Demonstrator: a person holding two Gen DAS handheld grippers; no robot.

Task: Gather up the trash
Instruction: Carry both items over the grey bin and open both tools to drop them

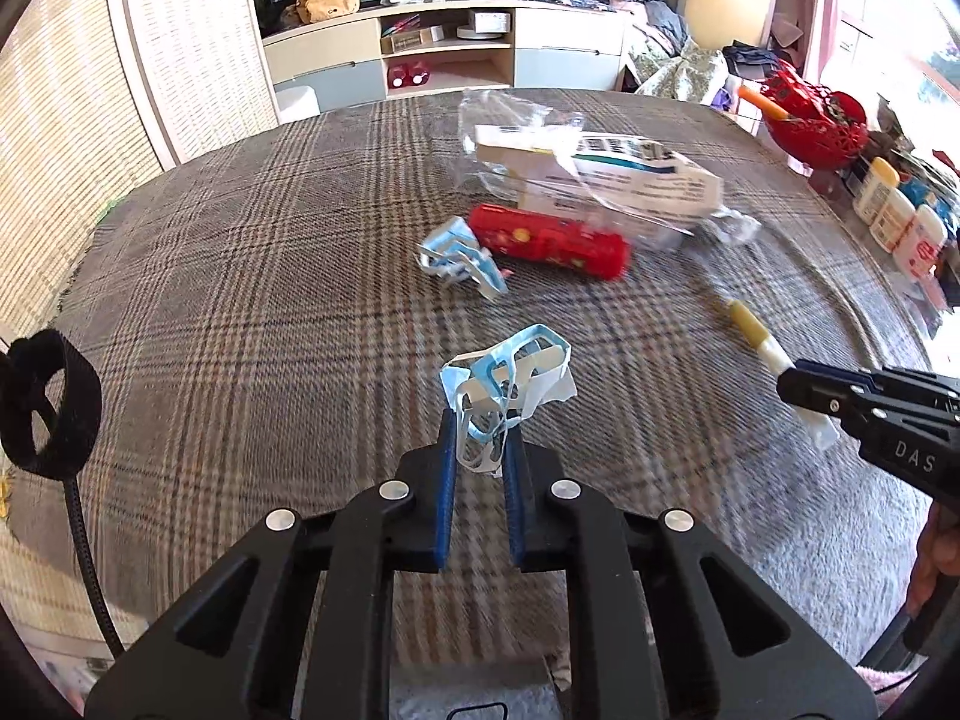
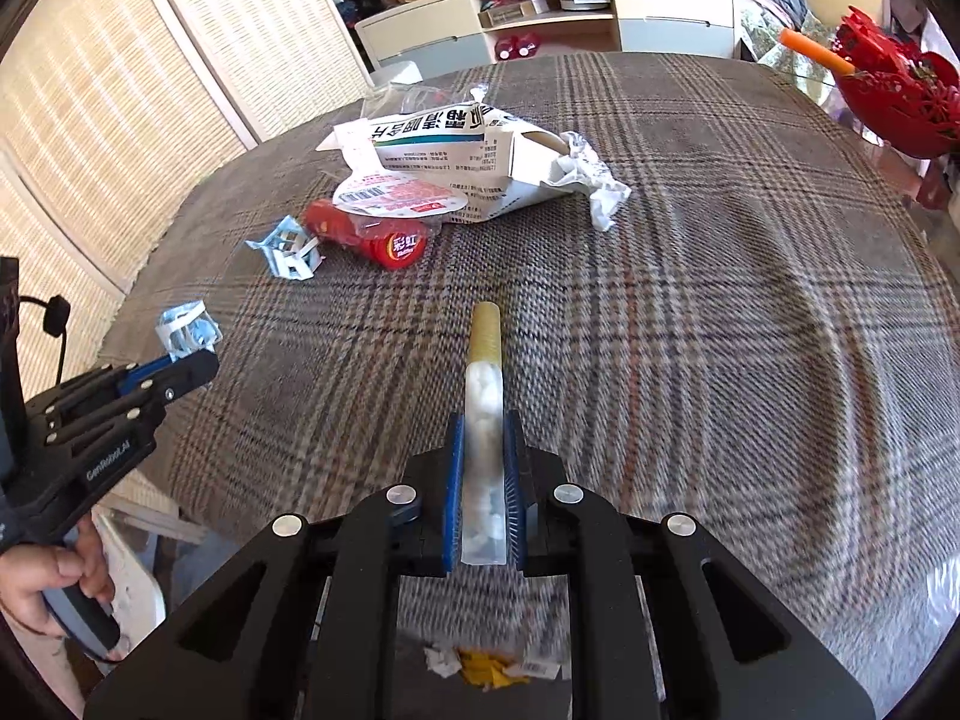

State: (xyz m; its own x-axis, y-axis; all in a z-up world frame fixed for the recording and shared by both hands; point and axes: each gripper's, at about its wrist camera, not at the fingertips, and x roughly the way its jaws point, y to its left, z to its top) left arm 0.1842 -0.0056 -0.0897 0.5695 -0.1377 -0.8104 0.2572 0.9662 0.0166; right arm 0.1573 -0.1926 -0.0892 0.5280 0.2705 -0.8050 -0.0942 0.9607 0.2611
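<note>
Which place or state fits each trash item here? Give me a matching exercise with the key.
Things:
1. crumpled blue strip
2. clear tube with the tan cap
3. red tube
4. white carton

Places:
A. lying on the plaid cloth, partly under a wrapper
B. gripped in the right claw
C. torn open, far side of the pile
D. gripped in the left claw

Pairs: 1-D, 2-B, 3-A, 4-C

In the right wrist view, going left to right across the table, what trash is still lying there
Crumpled blue-and-white scrap → red tube → white printed carton → crumpled white wrapper. The right gripper holds a clear tube of white bits; the left gripper holds another blue scrap.
</note>
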